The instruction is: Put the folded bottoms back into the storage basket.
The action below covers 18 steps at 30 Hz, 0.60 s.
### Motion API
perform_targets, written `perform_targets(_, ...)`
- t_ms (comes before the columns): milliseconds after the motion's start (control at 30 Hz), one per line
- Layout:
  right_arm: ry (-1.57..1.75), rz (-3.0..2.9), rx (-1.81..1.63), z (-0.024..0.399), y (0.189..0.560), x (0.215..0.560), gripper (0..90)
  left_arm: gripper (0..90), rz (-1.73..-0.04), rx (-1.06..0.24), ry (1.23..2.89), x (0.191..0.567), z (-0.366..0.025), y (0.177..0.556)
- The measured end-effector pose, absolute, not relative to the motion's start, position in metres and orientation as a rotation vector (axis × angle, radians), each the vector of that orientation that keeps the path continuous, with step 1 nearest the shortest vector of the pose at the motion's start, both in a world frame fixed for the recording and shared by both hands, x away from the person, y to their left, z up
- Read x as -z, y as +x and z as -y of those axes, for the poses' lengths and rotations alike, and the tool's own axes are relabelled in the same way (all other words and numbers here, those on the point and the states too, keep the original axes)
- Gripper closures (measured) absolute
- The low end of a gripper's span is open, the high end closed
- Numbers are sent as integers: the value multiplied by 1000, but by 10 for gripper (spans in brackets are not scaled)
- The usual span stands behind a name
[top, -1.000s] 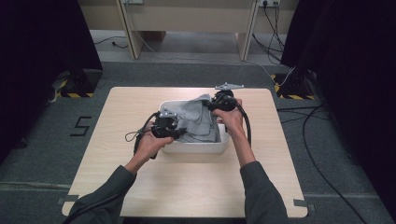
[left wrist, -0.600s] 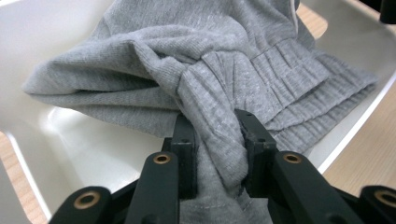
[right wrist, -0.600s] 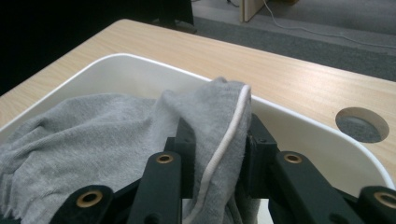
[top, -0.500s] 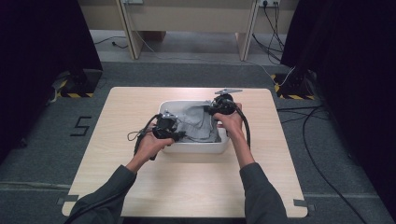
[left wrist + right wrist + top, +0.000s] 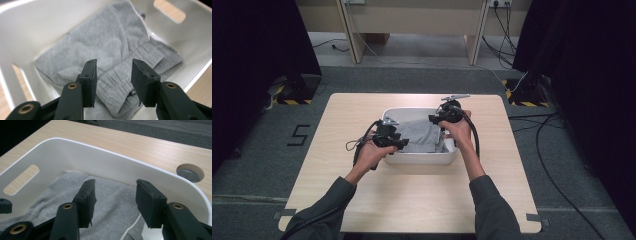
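Note:
A grey knitted garment (image 5: 419,136) (image 5: 110,52) (image 5: 110,205) lies crumpled inside a white plastic tub (image 5: 422,159) (image 5: 32,30) (image 5: 107,162) at the table's middle. My left gripper (image 5: 399,142) (image 5: 113,75) hovers open over the tub's near-left corner, its jaws just above a ribbed fold of the cloth. My right gripper (image 5: 436,120) (image 5: 113,195) is open above the tub's far-right part, with nothing between its jaws. A white drawstring (image 5: 130,228) shows on the cloth below it.
The tub has slot handles (image 5: 170,10) (image 5: 21,180) in its end walls. The light wooden table (image 5: 412,200) has a round cable hole (image 5: 190,172) beyond the tub. Cables (image 5: 542,130) trail over the grey floor on the right; dark curtains flank both sides.
The garment has dropped from a raised heap to lying low inside the tub. Both grippers have let go of it and come down over the tub.

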State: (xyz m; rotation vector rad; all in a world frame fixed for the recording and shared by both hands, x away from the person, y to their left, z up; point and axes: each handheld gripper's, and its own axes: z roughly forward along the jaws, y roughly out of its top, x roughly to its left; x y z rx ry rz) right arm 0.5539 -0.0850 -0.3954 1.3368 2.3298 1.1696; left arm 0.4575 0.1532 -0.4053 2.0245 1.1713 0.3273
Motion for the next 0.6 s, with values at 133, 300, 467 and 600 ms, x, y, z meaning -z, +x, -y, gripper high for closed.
perform_targets(133,1325,-2330,-1176,84,552,393,471,560,-1149,-340,2021,400,-150,454)
perform_targets(300,1306,-2343,-1206,81,545,391,442,553,-1124,-327,2020,399,-147,449)
perform_targets(467,1278,-2358,-1243,80,535,388,426,529,-1105,-307,1999,395,-149,439)
perform_targets(600,1260,-2360,-1270,82,526,387,414,499,-1088,-284,1979,391,-153,430)
